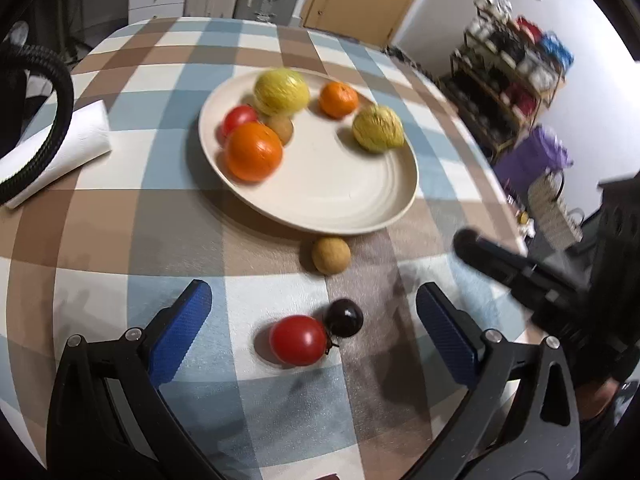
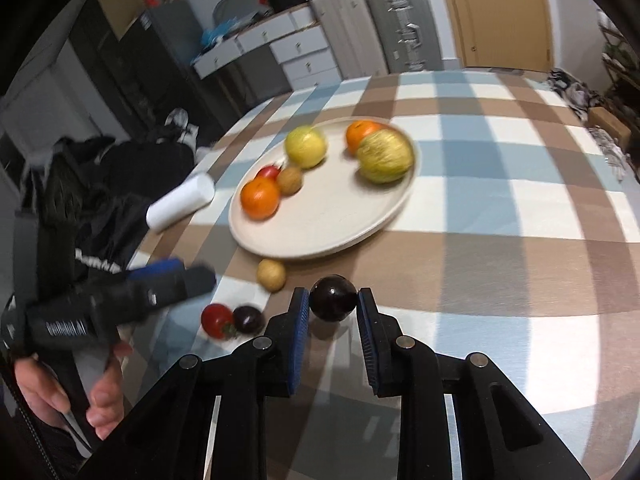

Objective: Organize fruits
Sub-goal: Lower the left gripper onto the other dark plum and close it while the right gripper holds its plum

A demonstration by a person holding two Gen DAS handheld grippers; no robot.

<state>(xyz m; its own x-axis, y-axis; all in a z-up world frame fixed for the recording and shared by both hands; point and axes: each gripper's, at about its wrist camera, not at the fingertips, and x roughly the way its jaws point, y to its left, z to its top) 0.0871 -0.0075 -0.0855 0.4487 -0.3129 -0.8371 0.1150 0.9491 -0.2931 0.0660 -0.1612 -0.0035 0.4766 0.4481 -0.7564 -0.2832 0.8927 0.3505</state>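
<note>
Fruits: six lie on the plate (image 1: 320, 204), three beside it.

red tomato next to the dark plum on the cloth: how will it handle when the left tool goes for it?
The red tomato looks round and glossy, so it probably rolls if nudged and may slip between flat pads. It touches the dark plum, so a push likely shifts both. Its skin looks thin; a gentle squeeze seems wise.
</note>
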